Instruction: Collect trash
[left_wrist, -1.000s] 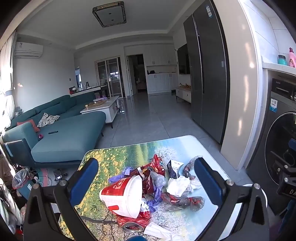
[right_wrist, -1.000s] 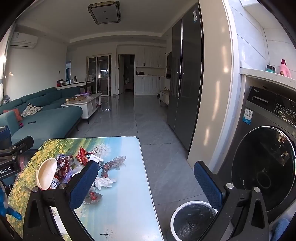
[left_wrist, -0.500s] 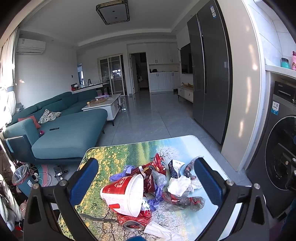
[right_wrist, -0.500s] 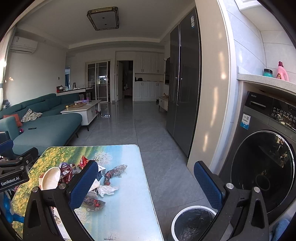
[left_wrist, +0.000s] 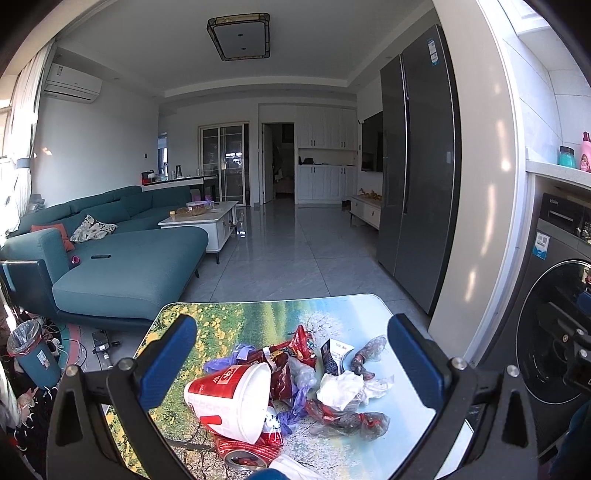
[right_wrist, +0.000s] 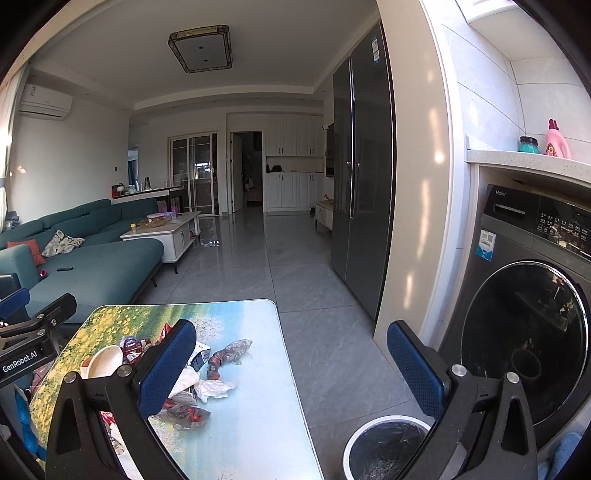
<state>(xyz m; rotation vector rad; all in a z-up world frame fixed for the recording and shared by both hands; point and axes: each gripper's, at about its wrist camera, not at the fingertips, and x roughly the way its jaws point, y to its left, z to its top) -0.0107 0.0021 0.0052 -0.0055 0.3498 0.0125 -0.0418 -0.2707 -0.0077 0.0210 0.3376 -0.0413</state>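
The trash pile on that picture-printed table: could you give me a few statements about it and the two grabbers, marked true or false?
1. The red and white paper cup lies tipped on its side. True.
2. The left gripper is clamped on the cup. False: its jaws are spread wide, holding nothing.
3. The trash bin stands on the floor between the table and the washing machine. True.
4. The right gripper carries a crumpled tissue. False: it is open and empty; the crumpled tissue lies on the table.
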